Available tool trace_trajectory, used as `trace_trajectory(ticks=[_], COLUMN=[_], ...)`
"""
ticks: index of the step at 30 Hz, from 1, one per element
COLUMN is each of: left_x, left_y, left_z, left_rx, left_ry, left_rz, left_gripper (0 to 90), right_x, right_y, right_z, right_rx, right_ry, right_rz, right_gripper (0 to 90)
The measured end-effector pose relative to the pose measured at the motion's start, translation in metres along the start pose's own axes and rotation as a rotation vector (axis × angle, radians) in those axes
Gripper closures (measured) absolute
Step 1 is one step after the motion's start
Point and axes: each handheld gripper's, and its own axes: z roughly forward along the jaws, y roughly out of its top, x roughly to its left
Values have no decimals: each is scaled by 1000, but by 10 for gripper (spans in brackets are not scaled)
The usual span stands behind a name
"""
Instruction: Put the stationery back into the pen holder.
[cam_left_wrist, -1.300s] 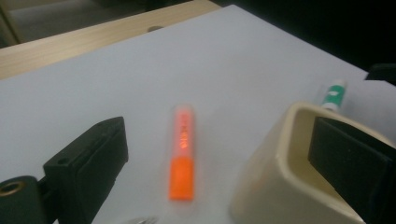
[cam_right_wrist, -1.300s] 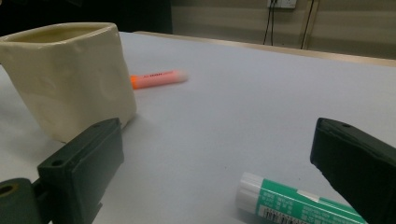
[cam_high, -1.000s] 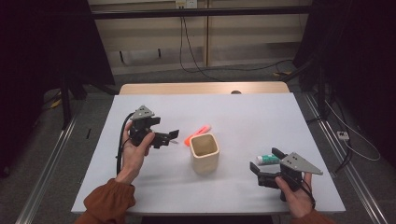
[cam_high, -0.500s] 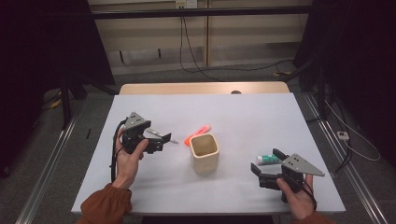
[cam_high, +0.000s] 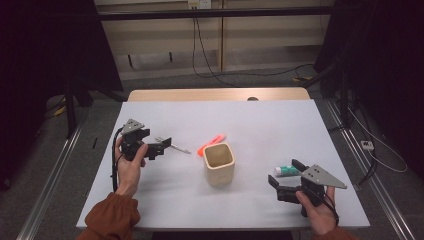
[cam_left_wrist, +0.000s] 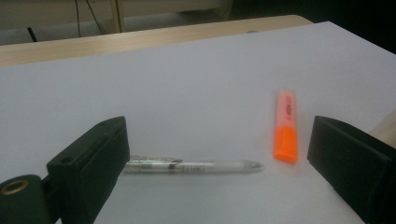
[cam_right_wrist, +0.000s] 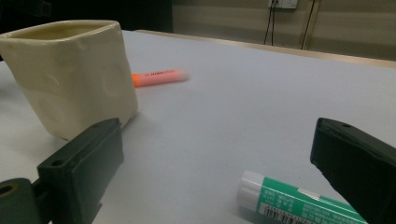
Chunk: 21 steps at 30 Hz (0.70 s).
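The left claw (cam_left_wrist: 219, 158) hangs spread wide over the pen (cam_left_wrist: 191, 165), which lies flat on the tabletop (cam_high: 260, 120) beside the highlighter (cam_left_wrist: 286, 126). The right claw (cam_right_wrist: 215, 163), also apart, sits near the glue stick (cam_right_wrist: 299, 203), seemingly not touching it, by the cup (cam_right_wrist: 70, 74).

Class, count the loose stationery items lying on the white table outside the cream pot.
3: a clear plastic pen between the left hand-held gripper's open jaws, an orange highlighter beside it, and a green glue stick by the right hand-held gripper. The pot's inside is hidden.
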Motion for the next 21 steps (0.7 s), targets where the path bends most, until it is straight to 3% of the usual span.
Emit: trace_trajectory(ticks=[6,11,14,21], left_x=[10,15,16,22], left_y=[-3,-2,-1,1], left_z=[8,11,15,22], left_rx=[7,34,44,82], left_ry=[12,36,67,58], left_rz=[-30,-5,11,-7], left_gripper=[80,84,164,412], right_x=[0,-1,0,-1], right_y=[0,0,-1,-2], right_z=[1,0,-1,-5], right_rx=[1,1,0,-2], right_ry=[-4,-3,-4,-11], right_rz=[5,5,3,5], right_gripper=[24,24,24,24])
